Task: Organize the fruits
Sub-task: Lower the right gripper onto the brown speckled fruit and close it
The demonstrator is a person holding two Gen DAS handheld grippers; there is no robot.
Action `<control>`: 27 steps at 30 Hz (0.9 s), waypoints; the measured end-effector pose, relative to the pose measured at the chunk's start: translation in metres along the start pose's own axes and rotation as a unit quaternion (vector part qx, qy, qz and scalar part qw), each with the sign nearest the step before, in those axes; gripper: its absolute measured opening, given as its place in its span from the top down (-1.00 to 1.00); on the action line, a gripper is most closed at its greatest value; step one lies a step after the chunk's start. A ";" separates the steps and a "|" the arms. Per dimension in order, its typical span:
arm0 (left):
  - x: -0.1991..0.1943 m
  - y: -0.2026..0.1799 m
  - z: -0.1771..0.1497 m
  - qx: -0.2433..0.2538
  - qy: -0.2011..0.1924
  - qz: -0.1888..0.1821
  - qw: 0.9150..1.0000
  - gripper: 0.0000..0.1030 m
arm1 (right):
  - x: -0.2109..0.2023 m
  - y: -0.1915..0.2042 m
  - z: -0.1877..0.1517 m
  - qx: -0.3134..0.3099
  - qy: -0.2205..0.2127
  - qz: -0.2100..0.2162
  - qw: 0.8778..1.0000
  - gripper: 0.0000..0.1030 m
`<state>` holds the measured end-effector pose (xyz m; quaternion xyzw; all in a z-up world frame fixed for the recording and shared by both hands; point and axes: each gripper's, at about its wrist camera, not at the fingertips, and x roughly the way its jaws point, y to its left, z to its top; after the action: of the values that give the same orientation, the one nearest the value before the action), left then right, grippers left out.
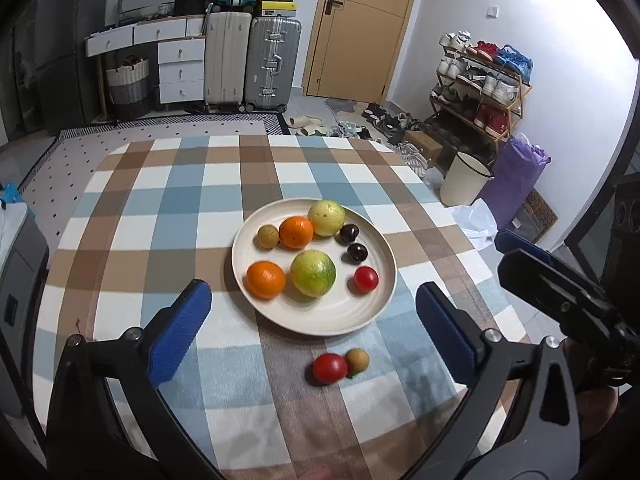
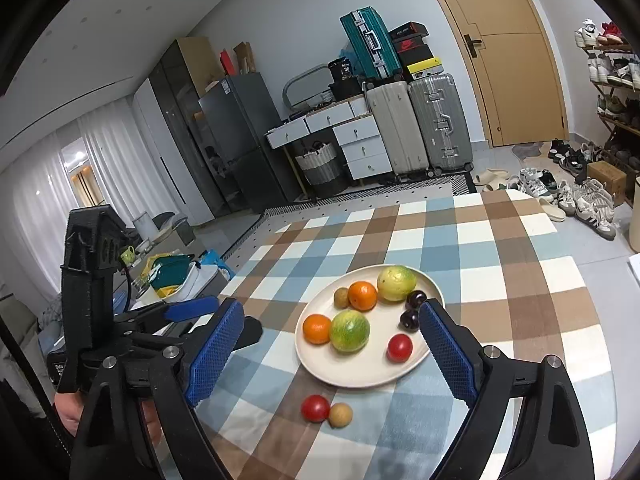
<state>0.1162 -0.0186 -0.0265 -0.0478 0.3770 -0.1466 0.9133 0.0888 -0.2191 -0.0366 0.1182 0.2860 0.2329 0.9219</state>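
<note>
Silver suitcase [image 1: 272, 64] beside beige suitcase [image 1: 226, 58]; shoe rack [image 1: 480, 84] near wooden door [image 1: 360, 28].

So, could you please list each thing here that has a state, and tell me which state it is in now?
left gripper: open, holding nothing
right gripper: open, holding nothing
plate: upright, holding eight fruits
loose tomato: on the tablecloth, outside the plate
loose longan: on the tablecloth, touching that tomato
door: closed
white bin: open, no lid
</note>
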 end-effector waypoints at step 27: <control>0.010 0.044 -0.075 -0.046 0.019 0.015 0.999 -0.98 | 0.032 0.009 -0.082 -0.068 0.097 -0.028 0.993 -0.77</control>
<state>0.0802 0.0221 -0.0954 -0.0810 0.4011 -0.1163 0.9050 0.0614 -0.1887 -0.1147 0.0237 0.3609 0.2363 0.9018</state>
